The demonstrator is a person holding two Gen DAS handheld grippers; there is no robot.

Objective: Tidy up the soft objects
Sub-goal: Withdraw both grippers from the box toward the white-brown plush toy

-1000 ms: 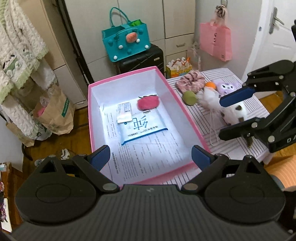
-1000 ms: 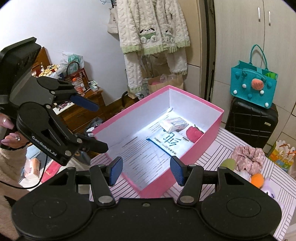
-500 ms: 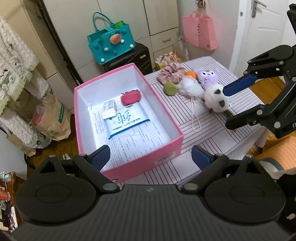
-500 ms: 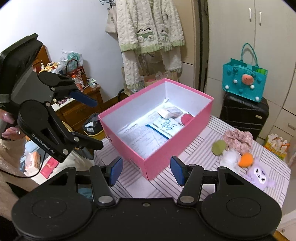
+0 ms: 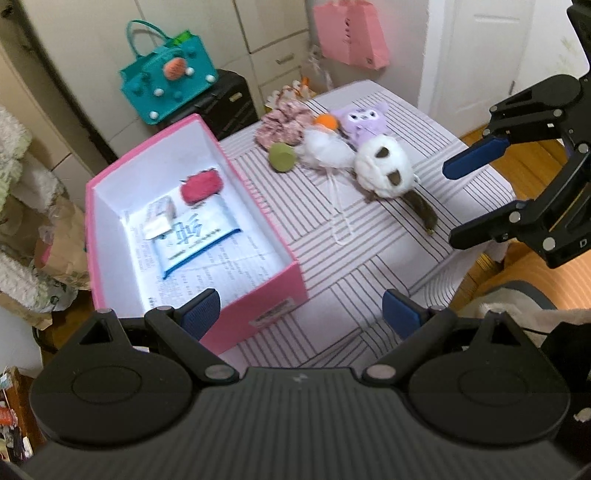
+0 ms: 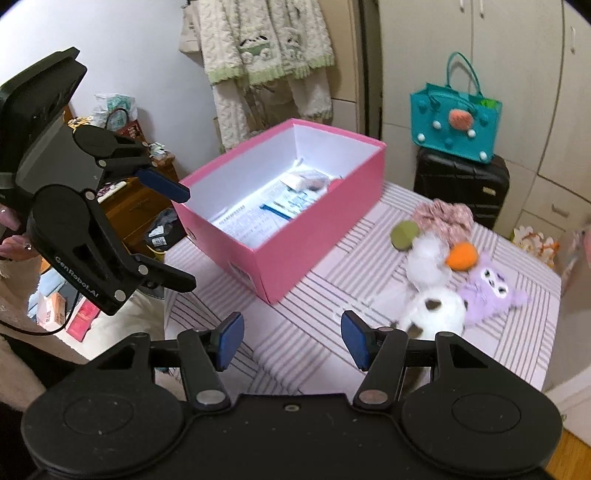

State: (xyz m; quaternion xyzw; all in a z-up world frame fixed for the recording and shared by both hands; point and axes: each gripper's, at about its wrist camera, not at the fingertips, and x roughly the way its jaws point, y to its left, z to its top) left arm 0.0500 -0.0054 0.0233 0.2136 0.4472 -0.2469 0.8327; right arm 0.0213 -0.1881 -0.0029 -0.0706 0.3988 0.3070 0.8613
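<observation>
A pink box (image 5: 266,295) stands on the left of the striped table (image 5: 369,266). Inside it lie a red plush (image 5: 201,186), a tissue pack (image 5: 195,236) and printed paper. To its right sits a cluster of soft things: a white plush with brown patches (image 5: 384,171), a purple owl plush (image 5: 364,118), an orange ball (image 5: 327,120), a white fluffy piece (image 5: 325,149), a green round pad (image 5: 282,158) and a pink scrunchie (image 5: 284,123). My left gripper (image 5: 301,314) hangs open and empty over the box's near corner. My right gripper (image 6: 291,341) is open and empty above bare table, short of the white plush (image 6: 436,310).
A teal bag (image 5: 170,85) rests on a black suitcase (image 5: 229,103) behind the table. A pink bag (image 5: 351,33) hangs by the door. A fleecy garment (image 6: 266,48) hangs behind the box. A person's fingers (image 6: 11,243) show at the left edge.
Both grippers have drawn back from over the box toward the table's near side. The box now looks smaller and farther, and the whole cluster of soft things is in view.
</observation>
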